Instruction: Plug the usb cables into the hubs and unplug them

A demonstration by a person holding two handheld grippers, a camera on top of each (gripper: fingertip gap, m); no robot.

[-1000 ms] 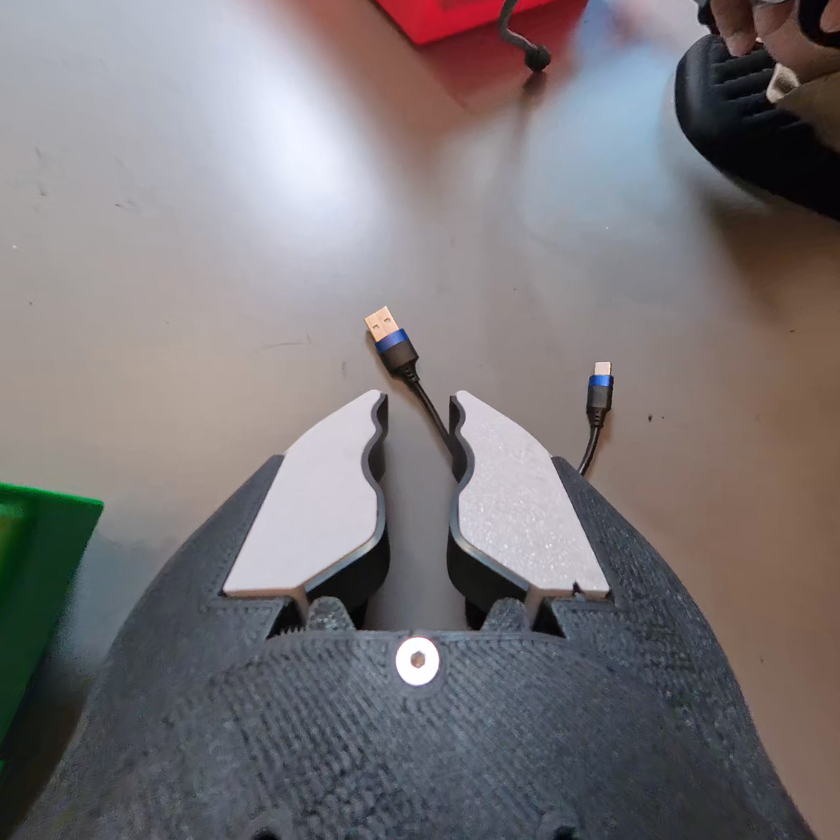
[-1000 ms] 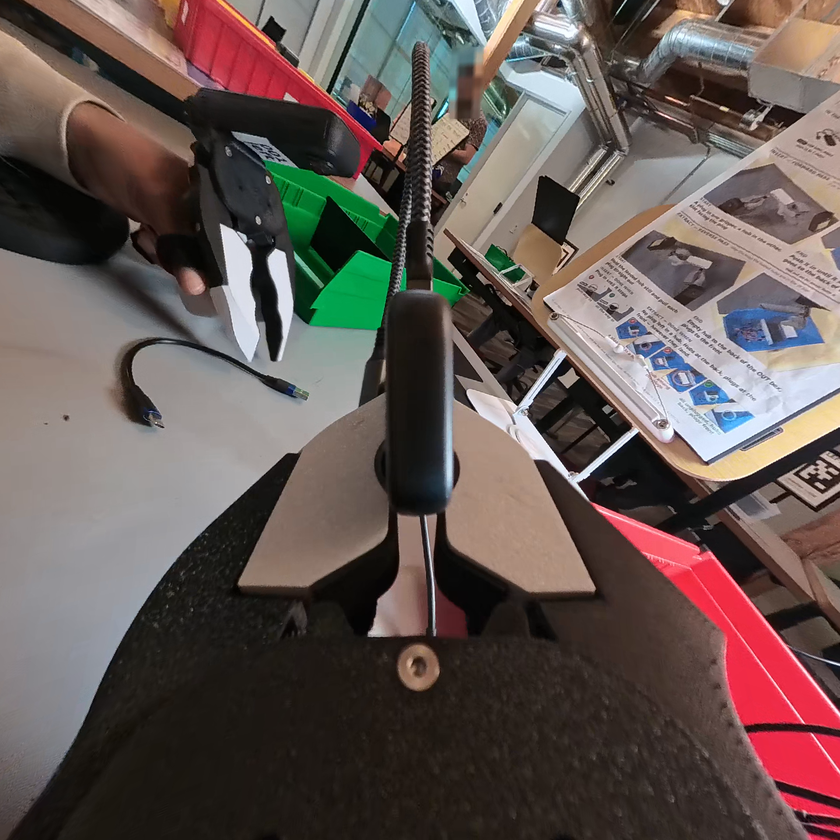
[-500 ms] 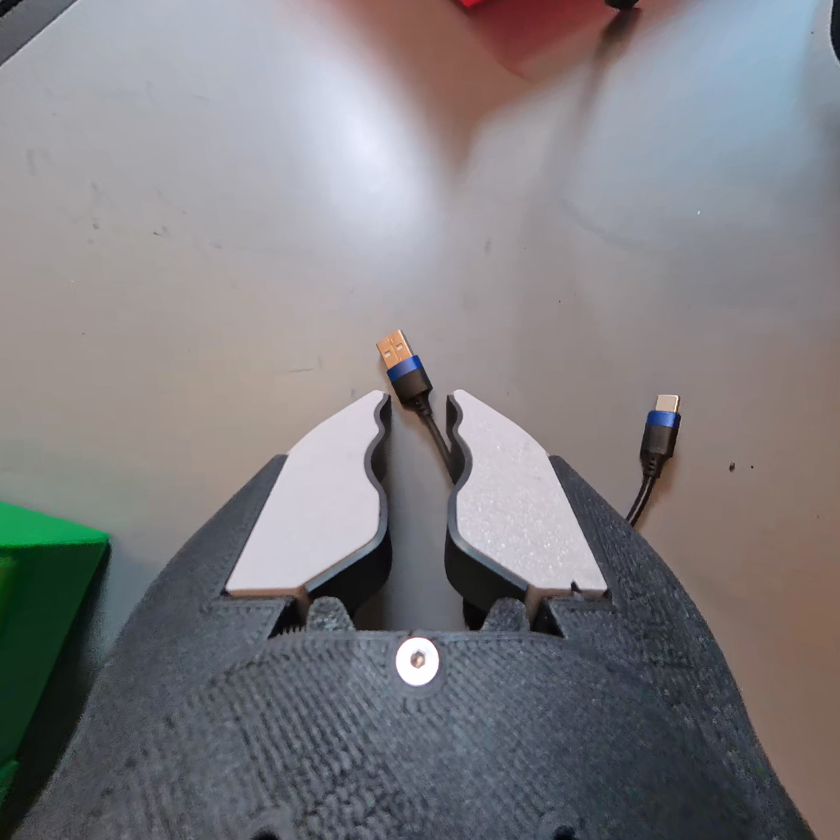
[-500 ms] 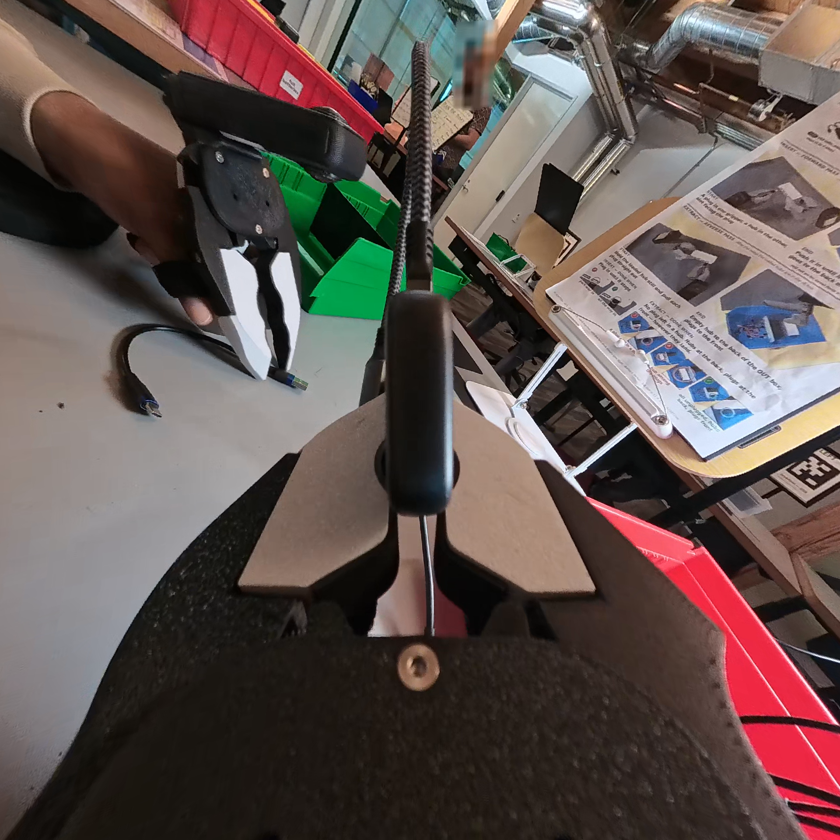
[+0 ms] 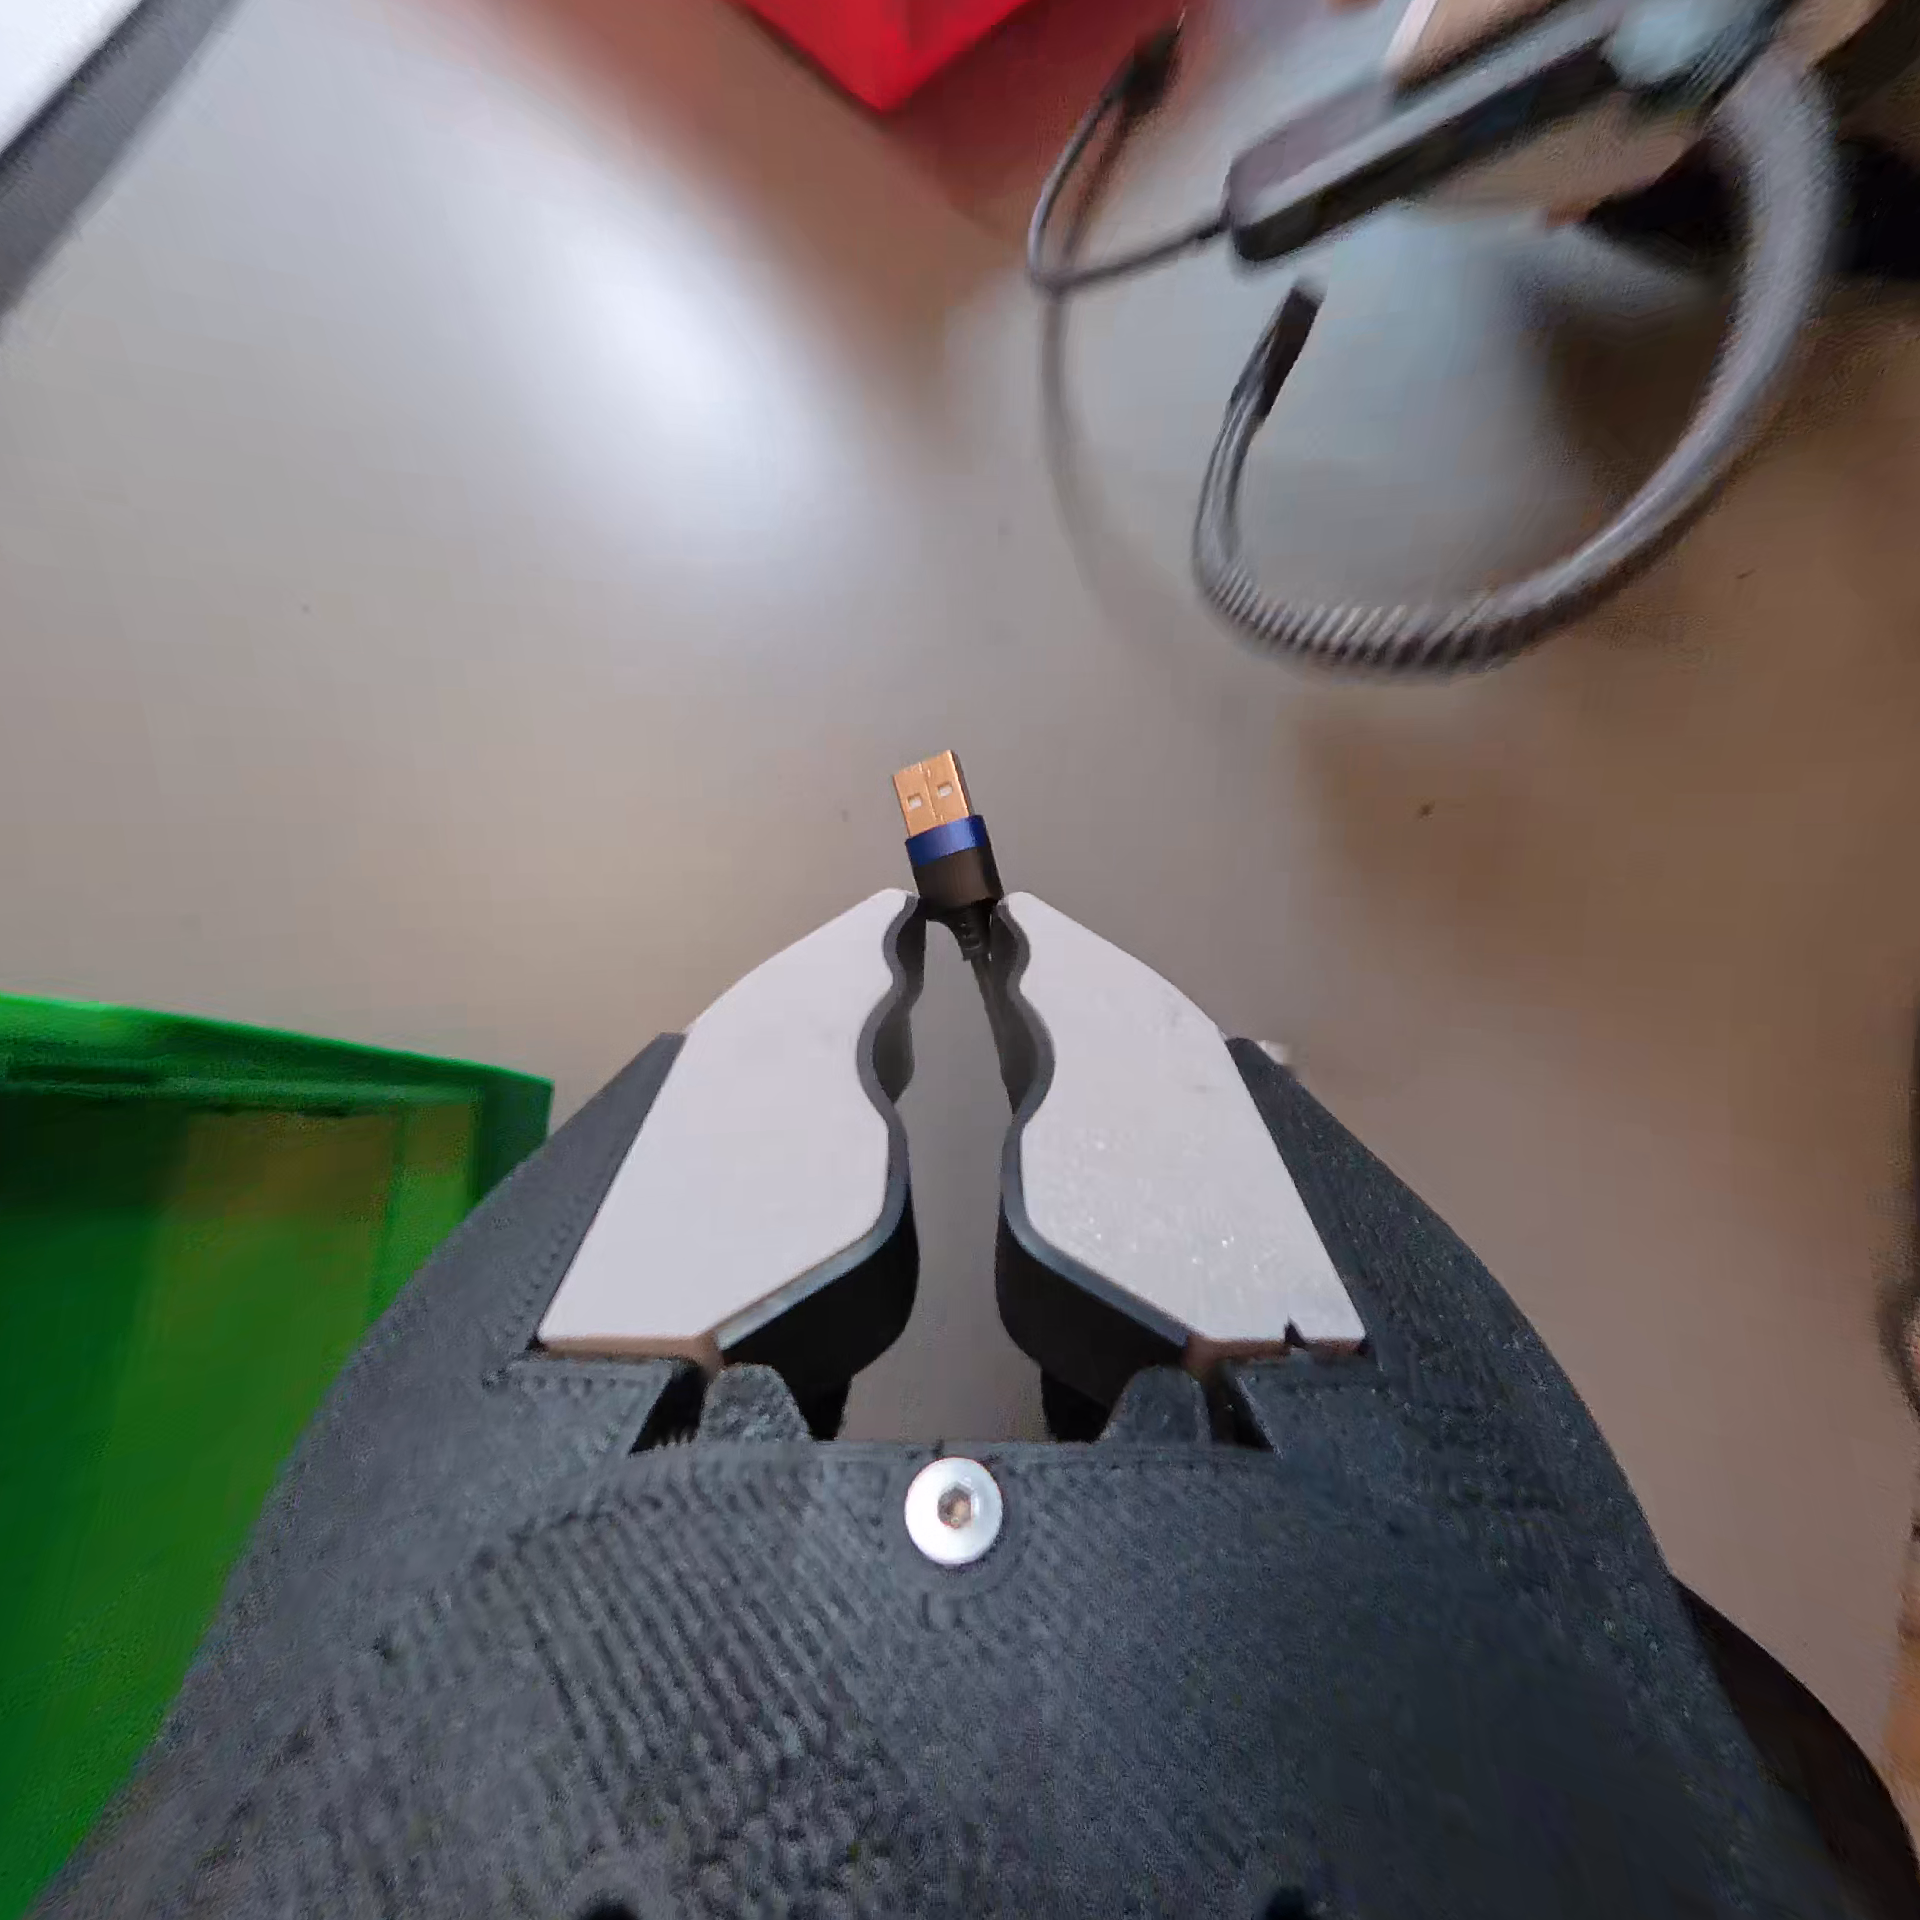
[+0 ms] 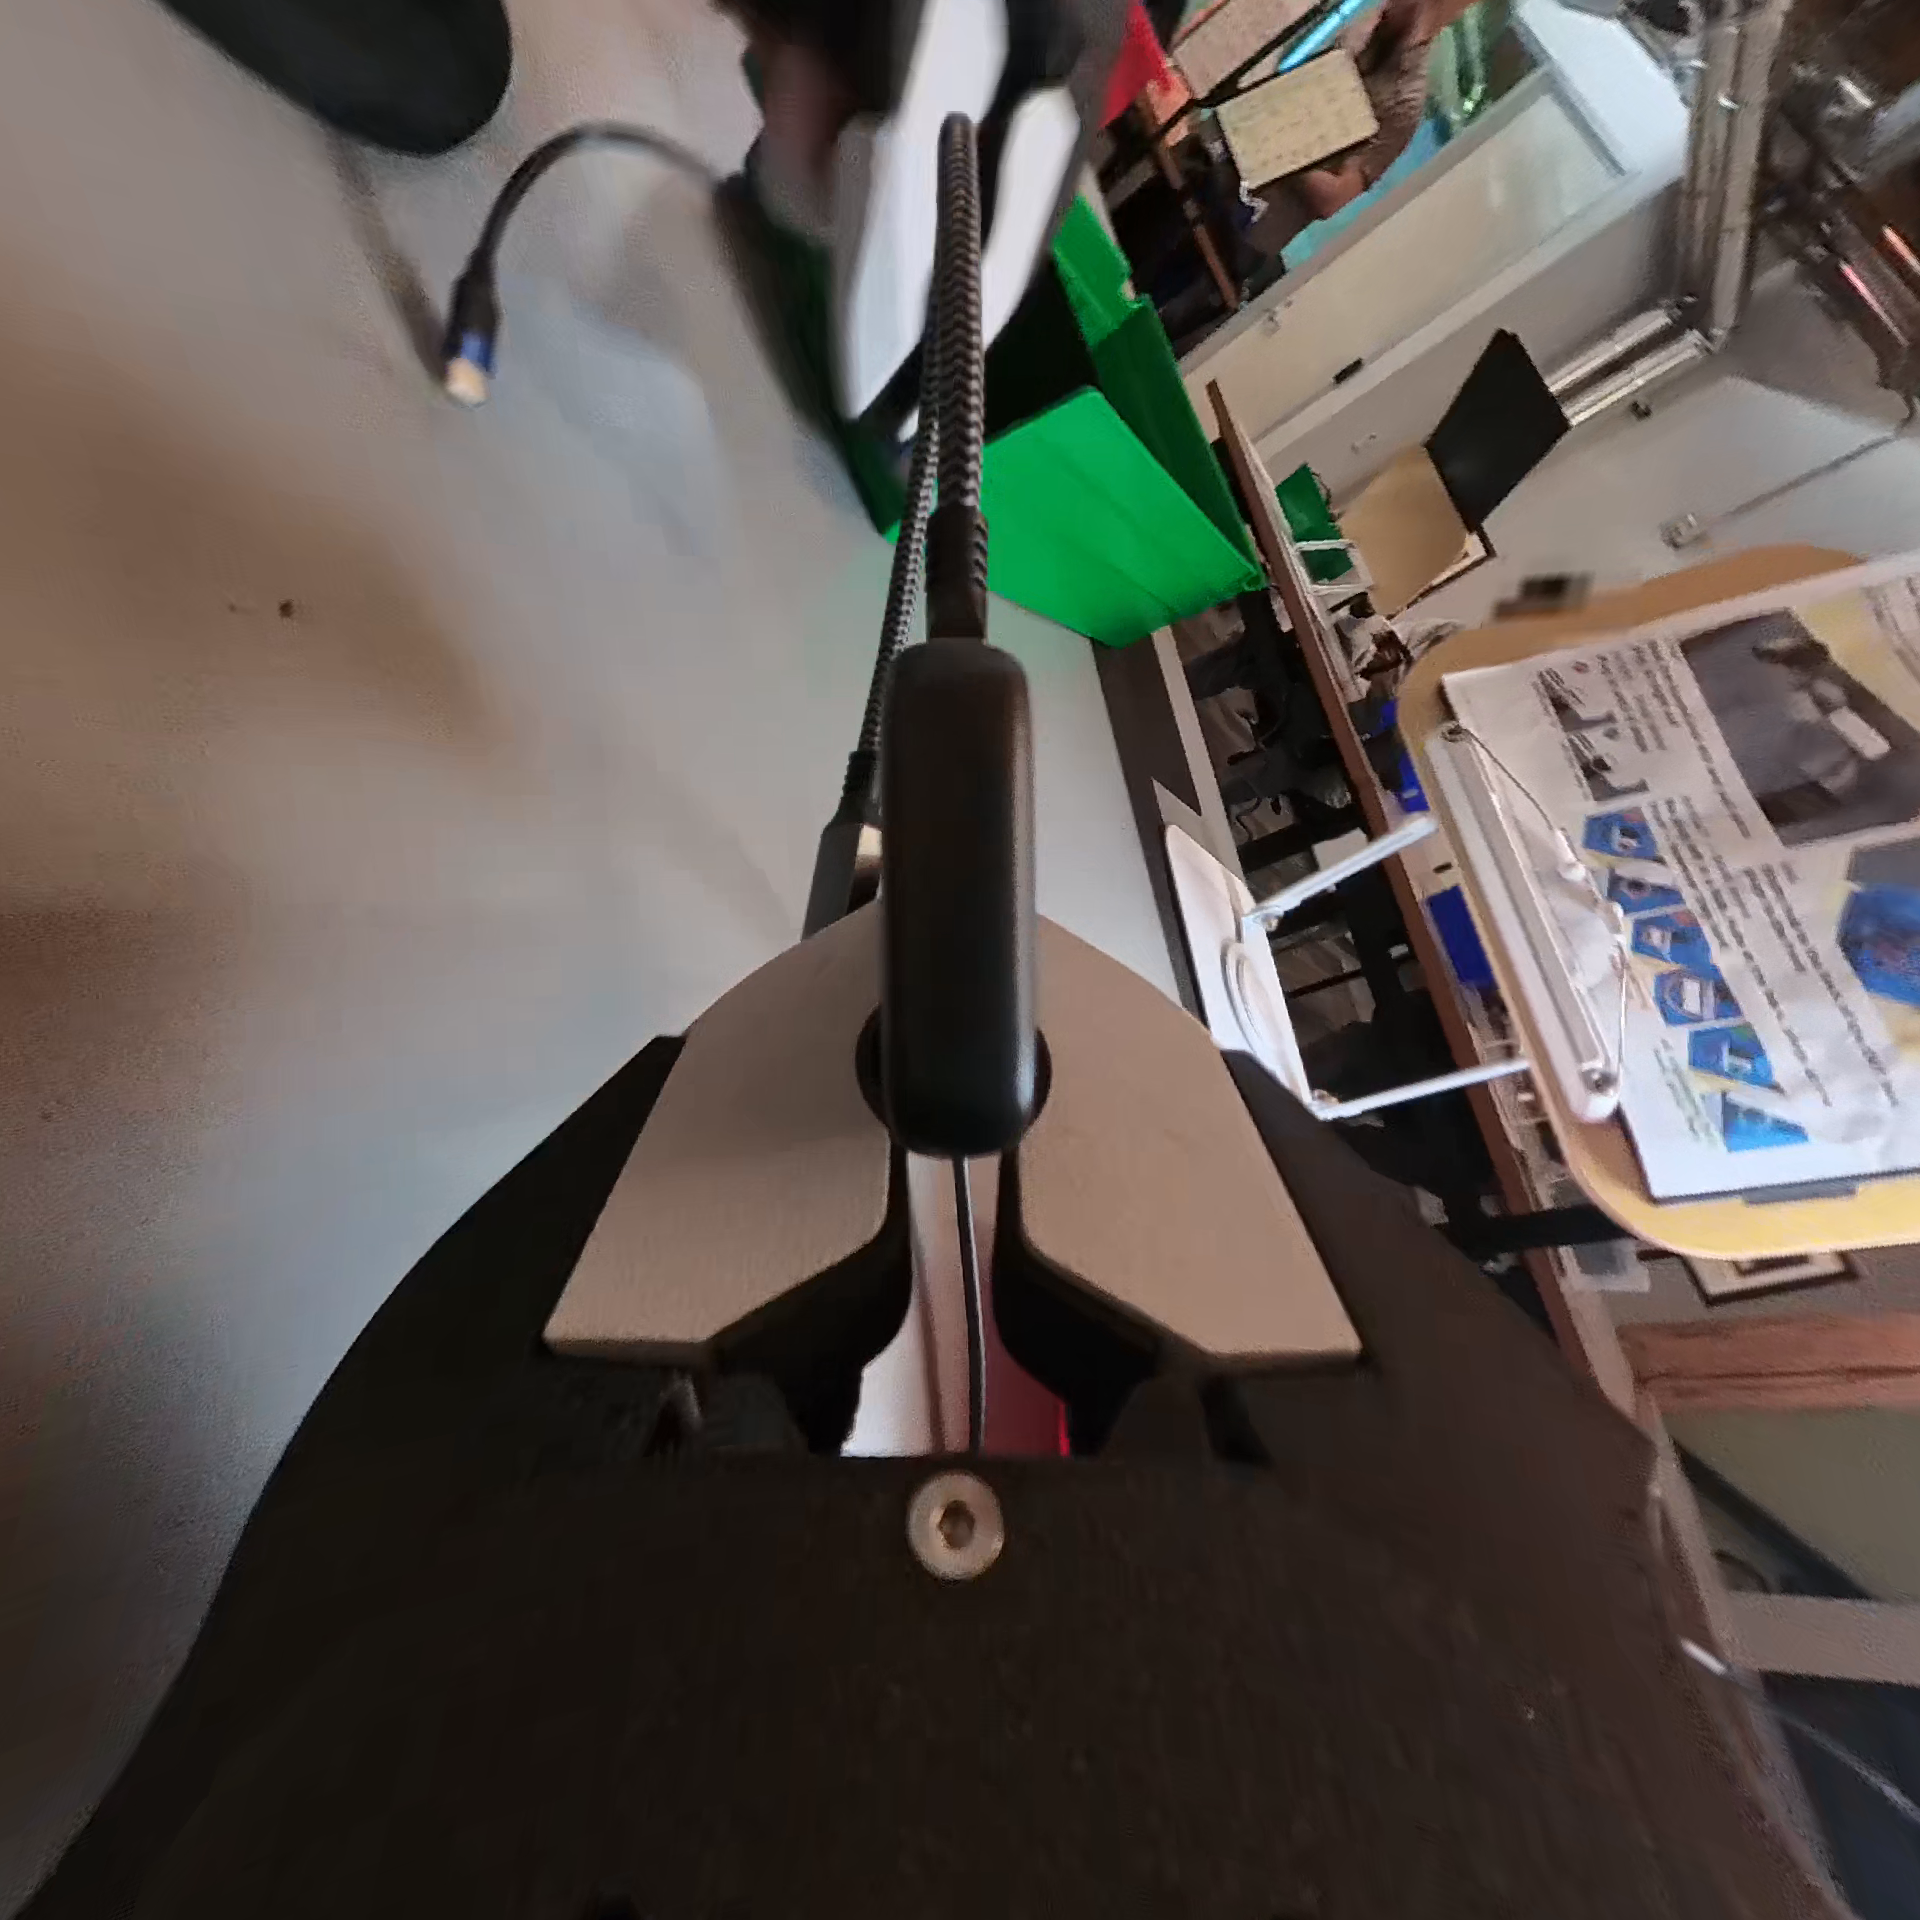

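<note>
left gripper (image 5: 958, 906) is pinched on the usb cable (image 5: 992, 992) just behind its plug (image 5: 943, 831), fingertips closed on the black collar, gold usb-a end sticking out forward, blue ring visible, clear of the table (image 5: 436, 540). the cable runs back between the fingers and drops out of sight under the gripper body. right gripper (image 6: 961, 997) is clamped on the black hub (image 6: 961, 883), held edge-on so no ports are visible; its braided lead (image 6: 940, 343) runs off the far end, and a thin wire (image 6: 968, 1309) hangs from the near end down between the fingers. in the left view the hub (image 5: 1455, 156) and lead (image 5: 1558, 582) show far right but badly motion-blurred, looped lead readable, hub outline not; the right gripper is cut off at the frame edge. in the right view the left gripper (image 6: 940, 177) is a white blur far centre, cropped at the top, its grip unreadable there. the cable's other end (image 6: 470, 343) hangs far left, blue ring just visible, connector type too blurred to call. green bin (image 5: 187, 1247) near left, cropped. red bin (image 5: 894, 42) far, only a corner showing. clipboard with printed sheets (image 6: 1714, 914) at right, off the table.
</note>
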